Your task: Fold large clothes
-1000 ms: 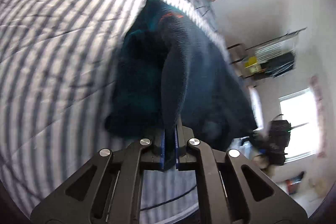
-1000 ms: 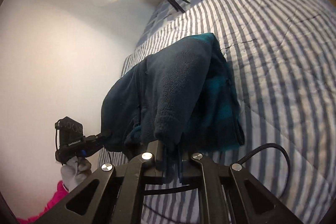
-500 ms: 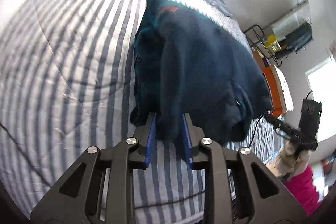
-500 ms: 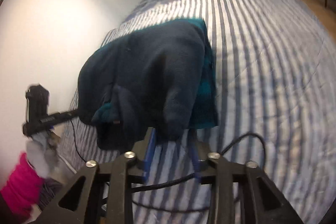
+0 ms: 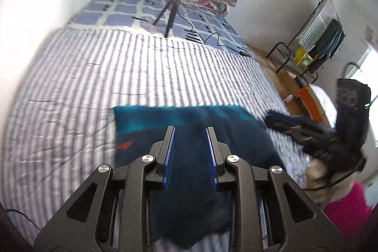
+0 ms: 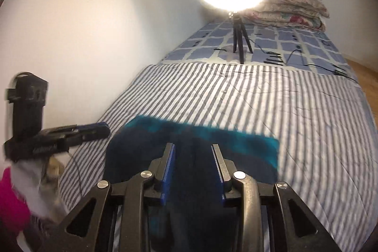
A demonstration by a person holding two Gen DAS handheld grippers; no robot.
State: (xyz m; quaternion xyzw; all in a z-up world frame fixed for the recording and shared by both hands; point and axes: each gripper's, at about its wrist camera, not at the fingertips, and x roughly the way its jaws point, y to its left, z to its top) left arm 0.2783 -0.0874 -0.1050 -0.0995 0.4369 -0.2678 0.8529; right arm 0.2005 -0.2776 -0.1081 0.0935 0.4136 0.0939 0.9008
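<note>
Jaws of left gripper (image 5: 190, 145) parted and empty; jaws of right gripper (image 6: 193, 162) parted, easing closed on nothing. Dark fleece (image 5: 236, 134) folded flat on striped bed (image 5: 94, 77), lying below and just ahead of both. Risk: a low pass snagging and undoing the fold.

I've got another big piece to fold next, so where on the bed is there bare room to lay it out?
The striped blanket lies bare between the folded fleece and the ring light tripod, wall side to floor side. It is crowded further up: the tripod, its cables and the stacked pillows take up the checked end.
</note>
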